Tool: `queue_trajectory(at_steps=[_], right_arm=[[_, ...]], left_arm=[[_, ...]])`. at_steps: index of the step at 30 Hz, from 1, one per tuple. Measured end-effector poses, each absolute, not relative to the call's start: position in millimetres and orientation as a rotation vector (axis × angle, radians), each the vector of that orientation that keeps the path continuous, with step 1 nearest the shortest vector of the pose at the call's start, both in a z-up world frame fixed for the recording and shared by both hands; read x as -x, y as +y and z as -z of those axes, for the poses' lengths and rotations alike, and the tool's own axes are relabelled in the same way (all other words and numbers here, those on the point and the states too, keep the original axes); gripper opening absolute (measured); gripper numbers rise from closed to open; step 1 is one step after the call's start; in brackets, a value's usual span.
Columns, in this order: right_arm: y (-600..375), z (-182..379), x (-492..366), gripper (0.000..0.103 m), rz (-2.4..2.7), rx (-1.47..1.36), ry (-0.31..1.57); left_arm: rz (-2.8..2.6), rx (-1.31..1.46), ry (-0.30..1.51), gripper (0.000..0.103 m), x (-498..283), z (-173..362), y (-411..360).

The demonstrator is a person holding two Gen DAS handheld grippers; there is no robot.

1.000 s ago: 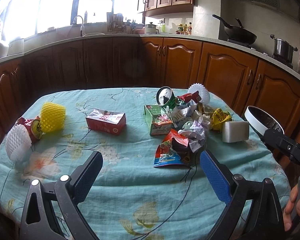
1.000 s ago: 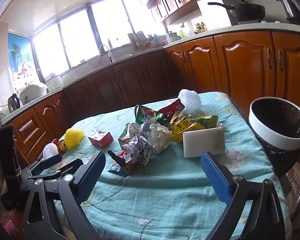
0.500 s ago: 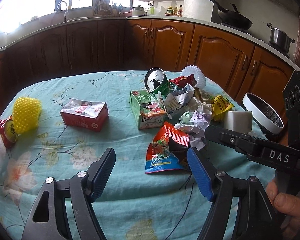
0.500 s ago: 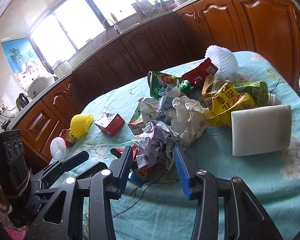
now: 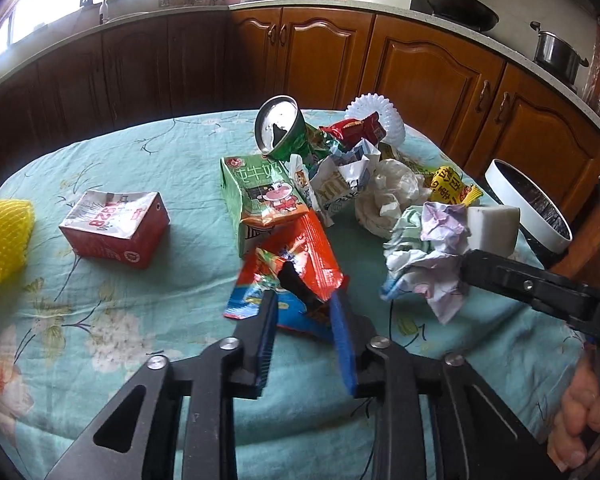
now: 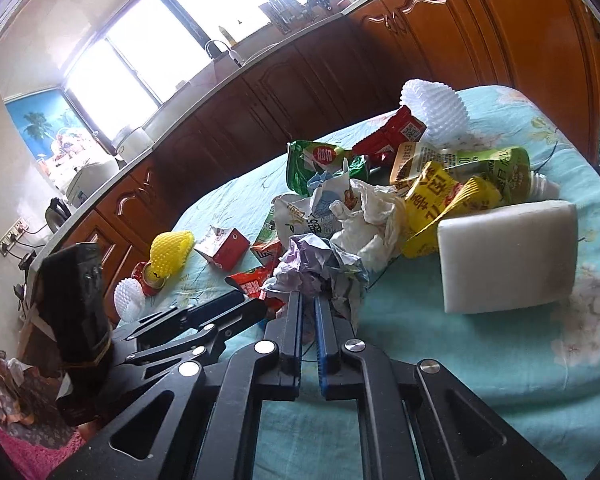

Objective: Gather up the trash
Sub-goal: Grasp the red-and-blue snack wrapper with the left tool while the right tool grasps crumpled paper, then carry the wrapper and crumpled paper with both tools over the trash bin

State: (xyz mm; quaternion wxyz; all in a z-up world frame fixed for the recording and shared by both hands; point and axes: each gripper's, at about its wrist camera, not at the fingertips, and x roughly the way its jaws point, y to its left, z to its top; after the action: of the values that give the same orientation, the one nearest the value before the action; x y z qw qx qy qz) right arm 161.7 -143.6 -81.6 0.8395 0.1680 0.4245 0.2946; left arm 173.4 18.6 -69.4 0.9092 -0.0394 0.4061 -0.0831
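Observation:
A heap of trash lies on the table's teal cloth [image 5: 148, 320]. My left gripper [image 5: 303, 300] has its jaws closed narrowly around the near edge of a red and blue snack wrapper [image 5: 296, 256]. My right gripper [image 6: 308, 300] is shut on a crumpled lilac paper ball [image 6: 312, 264], which also shows in the left wrist view [image 5: 440, 248] held by the right gripper's fingers [image 5: 500, 276]. The heap holds a green milk carton [image 5: 260, 192], a crushed green can [image 5: 280, 128], white crumpled plastic [image 5: 392, 196], yellow wrappers [image 6: 440, 196] and a white foam block [image 6: 508, 256].
A red carton [image 5: 116, 224] and a yellow foam net [image 5: 4, 236] lie at the left. A white-rimmed bin with a black liner [image 5: 528, 208] stands off the table's right edge. Wooden kitchen cabinets [image 5: 420, 68] run behind the table.
Both grippers have moved forward into the heap and closed: the left around the red and blue wrapper's edge, the right on the lilac paper ball.

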Motion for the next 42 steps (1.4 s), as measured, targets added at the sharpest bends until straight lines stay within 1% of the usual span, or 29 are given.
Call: queue_trajectory(at_steps=[1, 4, 7, 14, 15, 17, 19, 20, 22, 23, 26, 27, 28, 29, 30, 31, 34, 36, 42], right_arm=[[-147, 80, -159, 0.005, -0.621, -0.360, 0.893], [-155, 76, -153, 0.005, -0.620, -0.374, 0.883], [-163, 71, -146, 0.005, -0.617, -0.378, 0.872], [-179, 64, -135, 0.005, -0.602, -0.390, 0.850], [-182, 63, -134, 0.005, -0.599, -0.394, 0.848], [-184, 61, -131, 0.005, -0.595, -0.389, 0.844], [-186, 58, -128, 0.005, -0.595, -0.386, 0.837], [-187, 56, -126, 0.005, -0.596, -0.382, 0.834], [-188, 53, -125, 0.005, -0.599, -0.375, 0.827], [-190, 52, -125, 0.005, -0.601, -0.377, 0.824], [-195, 50, -126, 0.005, -0.596, -0.382, 0.821], [-197, 49, -126, 0.005, -0.594, -0.387, 0.820], [-200, 49, -127, 0.005, -0.591, -0.390, 0.819], [-202, 48, -127, 0.005, -0.586, -0.390, 0.818], [-204, 48, -127, 0.005, -0.581, -0.387, 0.816], [-206, 47, -127, 0.005, -0.576, -0.386, 0.813], [-213, 48, -127, 0.005, -0.567, -0.392, 0.809], [-218, 48, -126, 0.005, -0.559, -0.392, 0.804], [-239, 50, -122, 0.005, -0.515, -0.397, 0.797]], left_arm=[[0.173, 0.086, 0.847, 0.011, -176, 71, 19], [0.169, 0.079, 0.846, 0.002, -178, 72, 17], [0.167, 0.072, 0.834, 0.000, -175, 66, 14], [0.168, 0.100, 0.819, 0.000, -153, 53, 15], [0.168, 0.117, 0.827, 0.003, -153, 52, 17], [0.154, 0.149, 0.832, 0.012, -154, 50, 22], [0.127, 0.166, 0.827, 0.038, -159, 47, 25], [0.118, 0.167, 0.821, 0.043, -161, 45, 23], [0.094, 0.135, 0.804, 0.061, -167, 41, 16], [0.080, 0.109, 0.799, 0.064, -170, 41, 11], [0.049, 0.040, 0.822, 0.065, -181, 48, -2], [0.040, 0.026, 0.835, 0.064, -184, 52, -5], [0.033, 0.014, 0.847, 0.059, -187, 57, -8], [0.031, 0.010, 0.855, 0.051, -190, 60, -11], [0.035, 0.014, 0.864, 0.030, -189, 62, -11], [0.050, 0.027, 0.874, 0.015, -192, 62, -11], [0.069, 0.043, 0.856, 0.007, -185, 58, -11], [0.090, 0.058, 0.840, 0.004, -179, 51, -11], [0.210, 0.096, 0.779, 0.004, -155, 20, -29]])
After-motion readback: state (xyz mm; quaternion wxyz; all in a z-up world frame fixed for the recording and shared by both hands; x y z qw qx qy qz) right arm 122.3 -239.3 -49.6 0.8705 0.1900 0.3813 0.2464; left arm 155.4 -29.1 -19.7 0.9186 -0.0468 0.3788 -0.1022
